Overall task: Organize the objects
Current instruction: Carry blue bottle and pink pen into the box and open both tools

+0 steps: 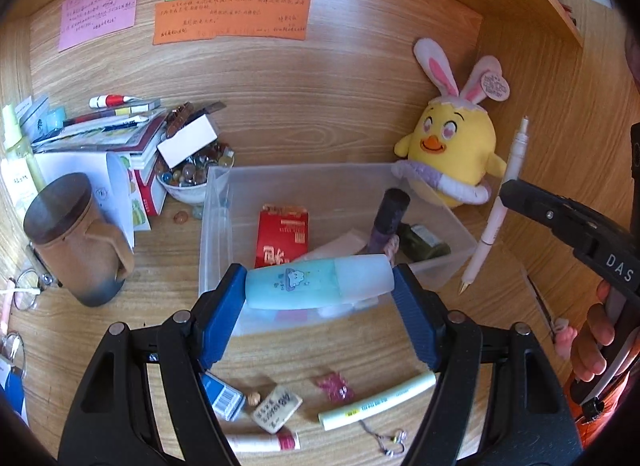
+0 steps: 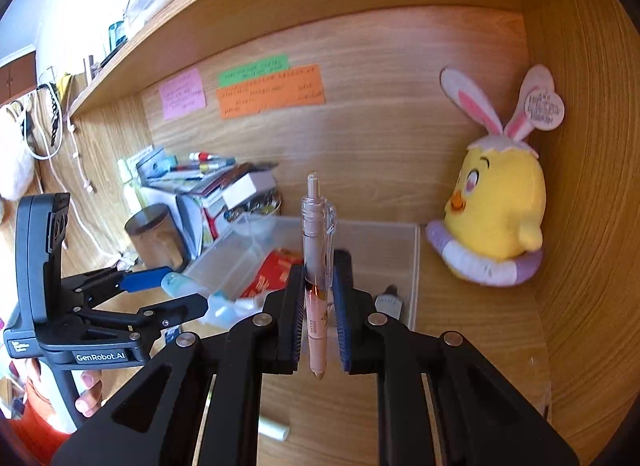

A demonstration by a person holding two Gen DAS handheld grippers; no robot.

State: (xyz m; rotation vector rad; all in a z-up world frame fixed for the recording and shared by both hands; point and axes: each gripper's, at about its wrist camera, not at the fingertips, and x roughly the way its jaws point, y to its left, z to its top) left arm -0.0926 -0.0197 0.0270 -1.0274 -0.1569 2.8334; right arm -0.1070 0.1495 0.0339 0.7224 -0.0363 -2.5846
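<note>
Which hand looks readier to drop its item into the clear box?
Probably the left gripper: its blue bottle hangs right over the box. The right gripper holds its pen beside it.

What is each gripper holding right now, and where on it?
The left gripper holds a blue bottle by its two ends. The right gripper clamps an upright pen around the middle of its barrel.

You see a matt wood-grain bench [image 1: 280, 133] and a frosted clear plastic box [image 1: 336, 189]. The chick toy [image 1: 454, 141] is soft plush cloth; the notes [image 1: 232, 19] are plain paper.
</note>
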